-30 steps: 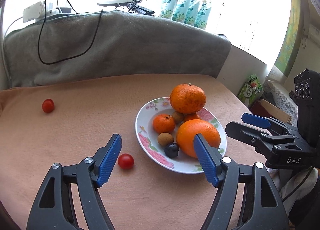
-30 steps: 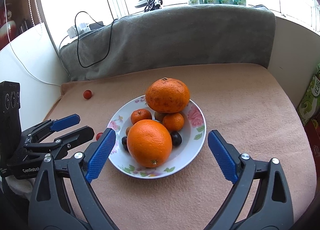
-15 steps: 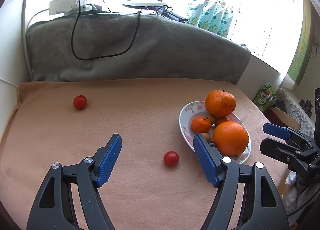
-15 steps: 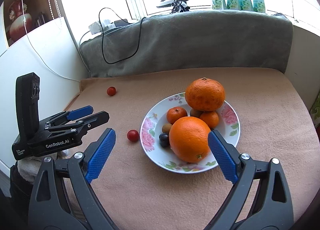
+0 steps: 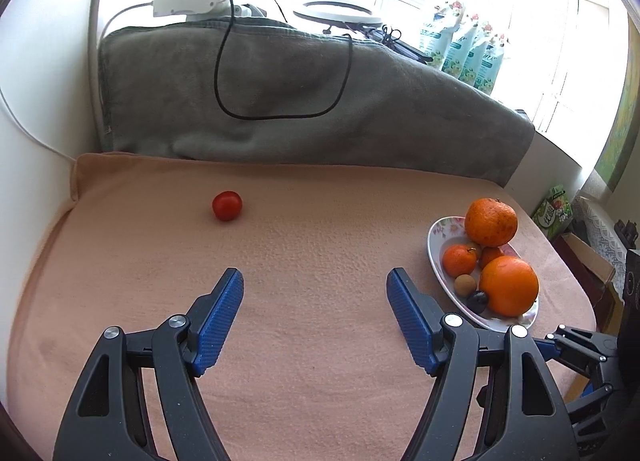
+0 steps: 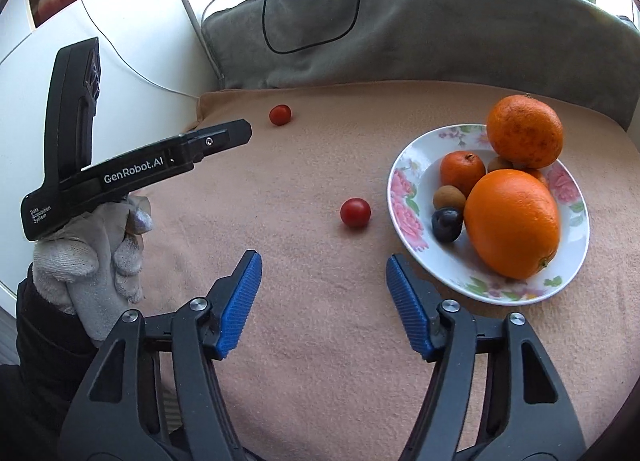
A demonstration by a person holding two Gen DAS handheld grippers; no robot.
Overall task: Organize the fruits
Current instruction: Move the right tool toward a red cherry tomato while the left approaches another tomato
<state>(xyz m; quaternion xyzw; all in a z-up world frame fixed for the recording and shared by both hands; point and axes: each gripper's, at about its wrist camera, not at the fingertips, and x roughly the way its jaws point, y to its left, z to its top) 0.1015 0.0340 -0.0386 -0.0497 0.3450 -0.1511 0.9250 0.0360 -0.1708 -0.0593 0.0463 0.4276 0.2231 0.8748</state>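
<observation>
Tongs status: my right tongs point(image 6: 322, 301) have just been narrowing, nothing between the jaws, pointed at the near tomato point(image 6: 355, 213) just left of the plate point(image 6: 412, 229). My left tongs point(image 5: 314, 315) stand open and empty, facing the far tomato point(image 5: 227, 205) near the bench's back edge. Oranges, mandarins and small fruit already sit on the plate. Remaining, by my estimate: both tomatoes, still loose on the cloth point(image 5: 320, 229).

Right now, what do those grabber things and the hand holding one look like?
Both grippers, left and right, have black plastic arms, silver rivets and ribbed blue pads. The left one's side says "GenRobot.AI" and "Data Acquisition System" in white. The hand holding it wears a grey-white knitted glove and a dark sleeve.
</observation>
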